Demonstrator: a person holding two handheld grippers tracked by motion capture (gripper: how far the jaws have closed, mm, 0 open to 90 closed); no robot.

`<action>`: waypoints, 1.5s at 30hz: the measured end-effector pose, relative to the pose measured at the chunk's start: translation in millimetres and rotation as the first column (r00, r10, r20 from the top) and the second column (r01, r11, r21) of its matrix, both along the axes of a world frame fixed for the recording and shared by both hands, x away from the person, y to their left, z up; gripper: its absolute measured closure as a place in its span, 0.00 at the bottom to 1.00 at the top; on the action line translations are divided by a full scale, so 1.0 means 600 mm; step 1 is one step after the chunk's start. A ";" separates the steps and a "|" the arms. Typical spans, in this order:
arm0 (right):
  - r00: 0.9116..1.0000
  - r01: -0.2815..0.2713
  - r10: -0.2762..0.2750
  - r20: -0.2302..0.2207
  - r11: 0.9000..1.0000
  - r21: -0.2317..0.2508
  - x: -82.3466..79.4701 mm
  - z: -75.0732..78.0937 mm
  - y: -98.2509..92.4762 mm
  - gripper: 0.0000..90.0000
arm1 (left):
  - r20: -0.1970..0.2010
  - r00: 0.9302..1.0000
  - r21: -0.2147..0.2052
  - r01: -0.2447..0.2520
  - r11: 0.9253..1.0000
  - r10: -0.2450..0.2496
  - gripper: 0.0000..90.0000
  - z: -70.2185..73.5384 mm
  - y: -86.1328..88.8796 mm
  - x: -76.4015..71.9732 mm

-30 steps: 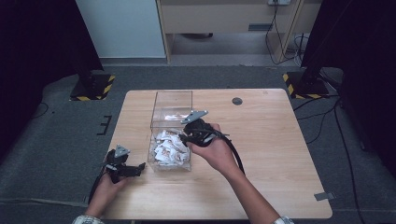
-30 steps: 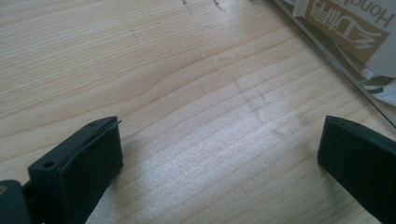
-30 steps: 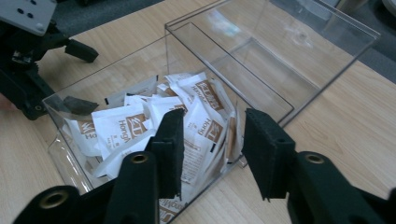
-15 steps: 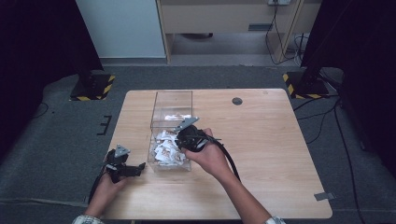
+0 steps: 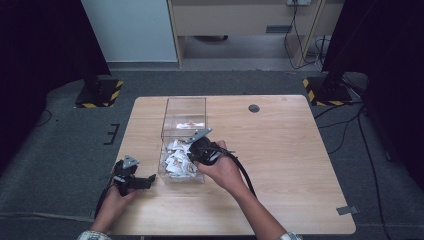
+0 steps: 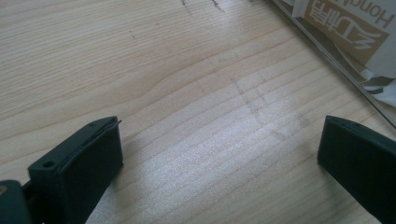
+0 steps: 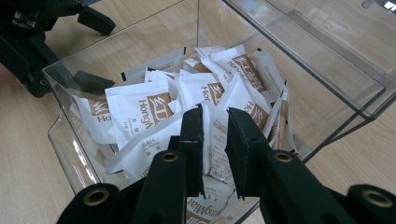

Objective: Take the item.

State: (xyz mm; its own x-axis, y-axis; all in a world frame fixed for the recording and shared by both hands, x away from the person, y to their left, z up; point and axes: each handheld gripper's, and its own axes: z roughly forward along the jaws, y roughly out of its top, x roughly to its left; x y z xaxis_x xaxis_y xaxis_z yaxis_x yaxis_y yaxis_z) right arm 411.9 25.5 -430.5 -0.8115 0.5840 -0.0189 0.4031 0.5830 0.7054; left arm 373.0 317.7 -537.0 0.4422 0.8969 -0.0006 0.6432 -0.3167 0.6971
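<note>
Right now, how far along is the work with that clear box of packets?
Nothing looks taken out yet: the packets all lie in the clear box. In hand: the right gripper is down in the pile, its jaws just closing around one white packet. Left: lifting it out. The left gripper rests open on the table.

Wooden table (image 5: 300, 165) w/ a dark round grommet hole (image 5: 254, 108) up past the right gripper, well apart. Black stands w/ yellow-black hazard-striped bases (image 5: 100, 95) on grey carpet (image 5: 60, 150) beyond both grippers; wood cabinet (image 5: 240, 20) further back, cables (image 5: 295, 30) alongside.
</note>
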 end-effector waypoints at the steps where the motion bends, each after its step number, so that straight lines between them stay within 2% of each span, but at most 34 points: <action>1: 1.000 0.001 -0.001 -0.002 1.000 0.001 0.000 -0.001 0.000 0.84 | 0.000 1.000 0.000 0.000 1.000 0.000 0.00 0.000 0.000 0.000; 10: 1.000 -0.009 0.008 -0.026 1.000 -0.014 0.002 -0.013 0.010 0.82 | 0.000 1.000 0.000 0.000 1.000 0.000 0.00 0.000 0.000 0.000; 20: 0.999 -0.005 0.003 -0.041 0.999 -0.051 0.004 -0.023 0.019 0.88 | 0.000 1.000 0.000 0.000 1.000 0.000 0.00 0.000 0.000 0.000; 26: 0.999 -0.005 0.002 -0.034 0.997 -0.074 0.003 -0.027 0.022 0.91 | 0.000 1.000 0.000 0.000 1.000 0.000 0.00 0.000 0.000 0.000; 31: 0.999 -0.001 -0.002 -0.034 0.997 -0.081 0.004 -0.027 0.022 0.98 | 0.000 1.000 0.000 0.000 1.000 0.000 0.00 0.000 0.000 0.000; 37: 0.999 -0.008 0.005 -0.039 0.998 -0.070 0.005 -0.027 0.021 1.00 | 0.000 1.000 0.000 0.000 1.000 0.000 0.00 0.000 0.000 0.000; 41: 1.000 -0.011 0.010 -0.027 0.999 -0.038 0.002 -0.018 0.012 1.00 | 0.000 1.000 0.000 0.000 1.000 0.000 0.00 0.000 0.000 0.000; 45: 1.000 0.002 -0.002 -0.019 1.000 0.016 -0.005 -0.001 -0.004 1.00 | 0.000 1.000 0.000 0.000 1.000 0.000 0.00 0.000 0.000 0.000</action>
State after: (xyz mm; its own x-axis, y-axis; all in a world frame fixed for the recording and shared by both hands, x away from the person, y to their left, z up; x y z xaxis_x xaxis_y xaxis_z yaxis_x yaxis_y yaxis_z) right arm 409.2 23.4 -431.3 -0.8104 0.5859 0.0053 0.4175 0.5711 0.7067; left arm 373.1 317.8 -536.9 0.4424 0.8968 -0.0004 0.6432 -0.3170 0.6970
